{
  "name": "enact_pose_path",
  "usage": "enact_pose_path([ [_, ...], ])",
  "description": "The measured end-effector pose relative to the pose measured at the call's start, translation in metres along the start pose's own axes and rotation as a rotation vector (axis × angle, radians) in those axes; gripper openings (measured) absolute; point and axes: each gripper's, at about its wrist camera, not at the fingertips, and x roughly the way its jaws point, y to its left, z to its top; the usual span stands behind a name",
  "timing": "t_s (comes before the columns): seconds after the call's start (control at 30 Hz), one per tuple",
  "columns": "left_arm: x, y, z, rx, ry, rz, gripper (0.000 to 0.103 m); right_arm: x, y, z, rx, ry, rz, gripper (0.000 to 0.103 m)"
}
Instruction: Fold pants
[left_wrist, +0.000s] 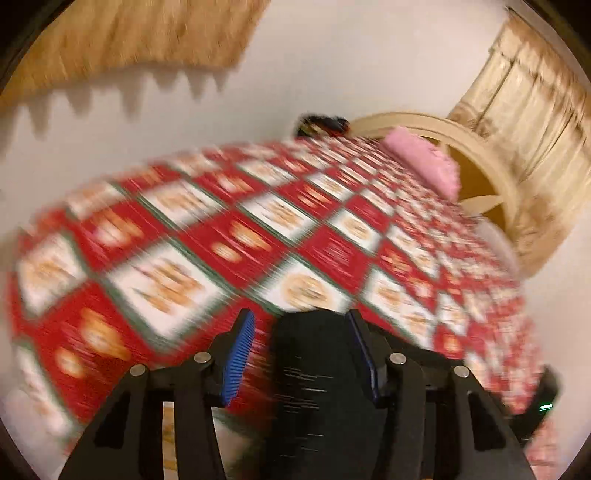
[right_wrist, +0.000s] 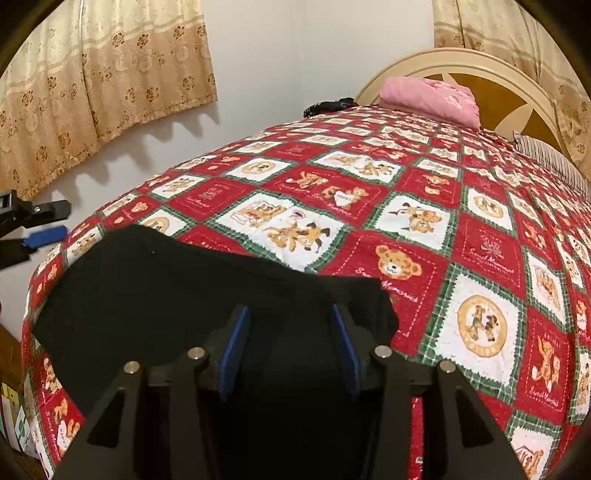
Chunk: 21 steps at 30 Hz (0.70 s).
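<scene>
Black pants (right_wrist: 147, 295) lie bunched on the near left part of a bed with a red, white and green teddy-bear quilt (right_wrist: 406, 229). My right gripper (right_wrist: 291, 314) is open just above the pants, its blue-padded fingers (right_wrist: 236, 343) wide apart over the dark cloth. My left gripper (left_wrist: 299, 321) is open; black cloth (left_wrist: 314, 387) shows between and below its fingers, but the pads do not close on it. The left wrist view is motion-blurred. The left gripper also shows in the right wrist view (right_wrist: 48, 223) at the far left, off the bed's edge.
A pink folded cloth (right_wrist: 432, 96) lies by the cream headboard (right_wrist: 461, 62). A dark item (right_wrist: 328, 105) sits at the bed's far left corner. A striped pillow (right_wrist: 550, 162) is at right. Floral curtains (right_wrist: 103, 81) hang on the white wall to the left.
</scene>
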Motion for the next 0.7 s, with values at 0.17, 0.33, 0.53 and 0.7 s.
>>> enact_pose_path([
  [0.17, -0.003, -0.02, -0.008, 0.157, -0.026, 0.056, 0.052, 0.0, 0.003, -0.001, -0.02, 0.001, -0.011, 0.053],
  [0.33, 0.026, -0.058, -0.045, 0.298, 0.049, 0.057, 0.052, 0.0, 0.004, -0.001, -0.025, 0.002, -0.018, 0.053],
  [0.53, 0.054, -0.055, -0.065, 0.304, 0.083, 0.088, 0.054, 0.001, 0.007, -0.001, -0.034, 0.006, -0.033, 0.053],
  [0.7, 0.053, -0.055, -0.062, 0.316, 0.103, 0.096, 0.056, 0.002, 0.011, 0.0, -0.054, 0.01, -0.053, 0.054],
])
